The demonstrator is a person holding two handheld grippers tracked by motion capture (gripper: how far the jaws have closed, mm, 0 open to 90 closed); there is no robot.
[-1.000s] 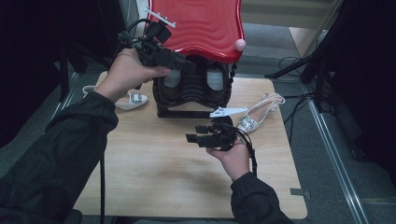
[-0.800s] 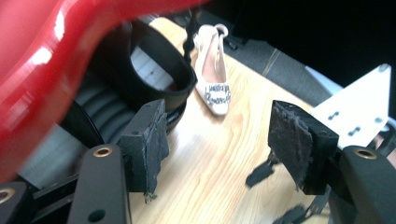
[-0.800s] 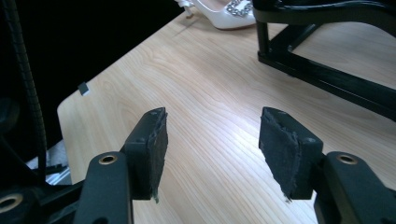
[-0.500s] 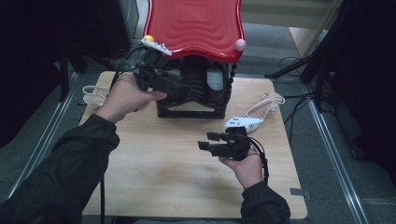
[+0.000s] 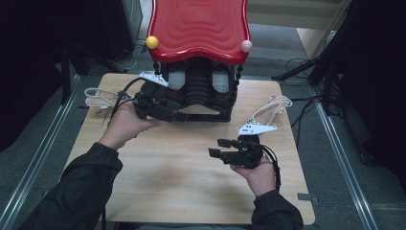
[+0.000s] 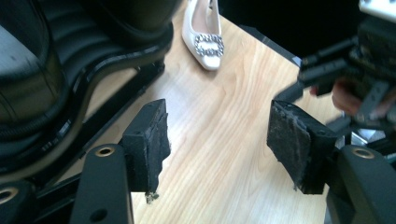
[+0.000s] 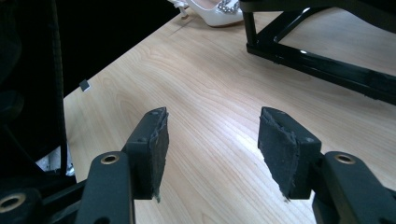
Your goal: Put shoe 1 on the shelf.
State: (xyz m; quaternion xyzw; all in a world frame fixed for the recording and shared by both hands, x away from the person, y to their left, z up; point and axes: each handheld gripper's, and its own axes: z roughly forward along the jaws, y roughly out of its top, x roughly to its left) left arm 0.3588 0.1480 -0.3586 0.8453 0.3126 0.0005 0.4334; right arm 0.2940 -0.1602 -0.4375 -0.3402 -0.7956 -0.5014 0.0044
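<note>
both grippers are released, empty. left gripper [image 5: 160, 106] sits low beside the black ribbed shoe stand [image 5: 201, 93] at the wooden table's [image 5: 158, 191] far edge; the white buckled slingback shoe [image 6: 204, 35] lies beyond it. approach the shoe level, jaws straddling its sides. right gripper [image 5: 225, 148] hovers mid-table.

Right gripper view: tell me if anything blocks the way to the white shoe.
Nothing visible does. Bare table lies between the open right gripper and the shoe; the black rack stands off to the side.

Both hands hold their grippers low over the table, left gripper [image 5: 155, 103] and right gripper [image 5: 221, 147] fingers spread apart, empty.
</note>
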